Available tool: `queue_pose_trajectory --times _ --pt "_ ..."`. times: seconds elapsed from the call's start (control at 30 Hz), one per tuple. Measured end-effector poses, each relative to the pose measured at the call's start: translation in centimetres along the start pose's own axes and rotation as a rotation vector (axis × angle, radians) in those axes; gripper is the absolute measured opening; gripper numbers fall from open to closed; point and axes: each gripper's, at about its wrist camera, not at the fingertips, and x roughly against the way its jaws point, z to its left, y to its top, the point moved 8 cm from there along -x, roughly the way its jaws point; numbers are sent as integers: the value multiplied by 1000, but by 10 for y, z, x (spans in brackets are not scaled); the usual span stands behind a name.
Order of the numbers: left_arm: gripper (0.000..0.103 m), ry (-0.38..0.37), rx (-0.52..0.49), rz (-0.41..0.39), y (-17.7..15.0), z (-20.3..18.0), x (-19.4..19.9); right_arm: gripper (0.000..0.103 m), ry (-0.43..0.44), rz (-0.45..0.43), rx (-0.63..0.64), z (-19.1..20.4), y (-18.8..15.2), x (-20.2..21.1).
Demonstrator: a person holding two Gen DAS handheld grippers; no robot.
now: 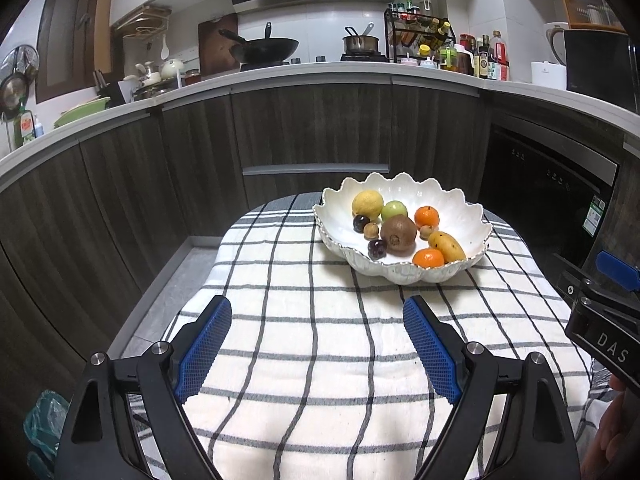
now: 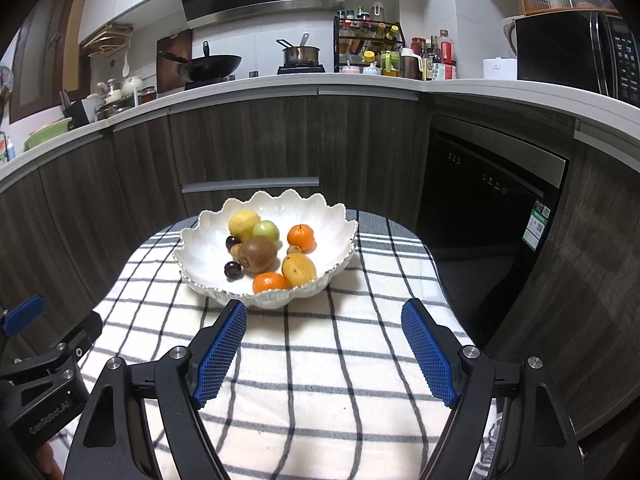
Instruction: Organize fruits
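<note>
On the checked tablecloth [image 1: 320,340], every fruit already lay in the bowl [image 2: 208,240], so I held left gripper [image 1: 317,312] and right gripper [image 2: 324,316] wide, empty.

The cloth [image 1: 320,340] was white with a dark grey check. The scalloped bowl [image 1: 452,208] was white, holding two orange tangerines [image 1: 426,216], a yellow lemon [image 1: 367,204], a brown kiwi [image 1: 398,234], and dark purple grapes [image 1: 377,249]. Gripper pads [image 1: 204,354] were blue.

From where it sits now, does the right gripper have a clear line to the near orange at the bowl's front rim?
Probably yes. The right gripper is open and empty, the checked cloth ahead is bare, and the near orange lies uncovered behind the bowl rim; the yellow fruit crowds one side.
</note>
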Motion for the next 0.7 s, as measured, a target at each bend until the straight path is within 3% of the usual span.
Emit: queue_pose_trajectory --times 0.2,0.3,0.7 --pt "88 -1 -4 2 -8 0 2 81 -8 -4 13 -2 -9 3" --pt "88 1 -5 -2 -10 0 3 92 -22 -23 13 -4 -8 6" --pt "91 26 8 -52 -7 5 14 92 7 -86 12 0 -3 20"
